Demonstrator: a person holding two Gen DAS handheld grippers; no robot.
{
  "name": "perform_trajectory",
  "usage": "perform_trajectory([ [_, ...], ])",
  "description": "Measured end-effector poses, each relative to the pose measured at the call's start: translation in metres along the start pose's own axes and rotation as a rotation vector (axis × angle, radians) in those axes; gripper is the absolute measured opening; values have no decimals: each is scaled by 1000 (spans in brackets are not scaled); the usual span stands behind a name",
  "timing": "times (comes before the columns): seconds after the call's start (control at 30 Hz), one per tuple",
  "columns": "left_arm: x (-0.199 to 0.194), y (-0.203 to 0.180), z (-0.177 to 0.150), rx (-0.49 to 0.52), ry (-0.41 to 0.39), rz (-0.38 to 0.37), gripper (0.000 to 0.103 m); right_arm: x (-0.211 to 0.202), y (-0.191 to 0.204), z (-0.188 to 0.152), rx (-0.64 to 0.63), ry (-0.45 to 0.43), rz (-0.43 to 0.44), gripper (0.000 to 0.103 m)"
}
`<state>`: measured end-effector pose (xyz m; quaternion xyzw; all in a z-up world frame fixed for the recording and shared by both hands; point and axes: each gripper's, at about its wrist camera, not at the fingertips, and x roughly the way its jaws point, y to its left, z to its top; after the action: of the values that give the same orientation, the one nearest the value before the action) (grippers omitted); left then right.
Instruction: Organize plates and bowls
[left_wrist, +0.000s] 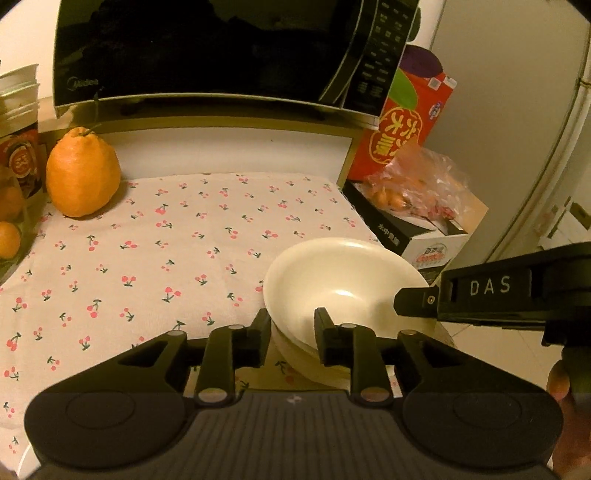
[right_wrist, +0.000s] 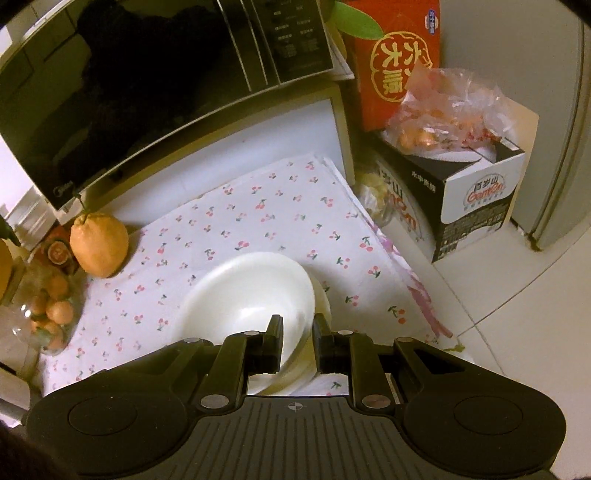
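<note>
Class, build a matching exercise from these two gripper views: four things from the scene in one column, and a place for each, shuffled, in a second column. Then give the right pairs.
Things
1. white bowl
2. large orange citrus fruit
3. microwave
4. bag of small oranges

Places
A. on top of the black and white carton
B. on a raised shelf behind the cherry cloth
C. on the stack of white dishes, rim between the right gripper's fingers
D. on the far left corner of the cherry cloth

Pairs: 1-C, 2-D, 3-B, 4-A
</note>
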<state>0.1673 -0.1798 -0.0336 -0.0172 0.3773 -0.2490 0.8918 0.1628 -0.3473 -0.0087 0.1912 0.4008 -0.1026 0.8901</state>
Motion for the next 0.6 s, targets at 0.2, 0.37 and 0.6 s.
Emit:
perform_trajectory([
  [0.2, 2, -2, -1, 19, 5, -10, 28, 1, -1, 0, -16, 1, -17, 26],
  [0.37, 0, -3, -1, 34, 2, -51, 62, -3, -4, 1, -6, -9, -8, 56],
  [0.6, -9, -10, -8, 138, -26, -111, 97, -11, -18, 7, 11, -40, 36, 77],
])
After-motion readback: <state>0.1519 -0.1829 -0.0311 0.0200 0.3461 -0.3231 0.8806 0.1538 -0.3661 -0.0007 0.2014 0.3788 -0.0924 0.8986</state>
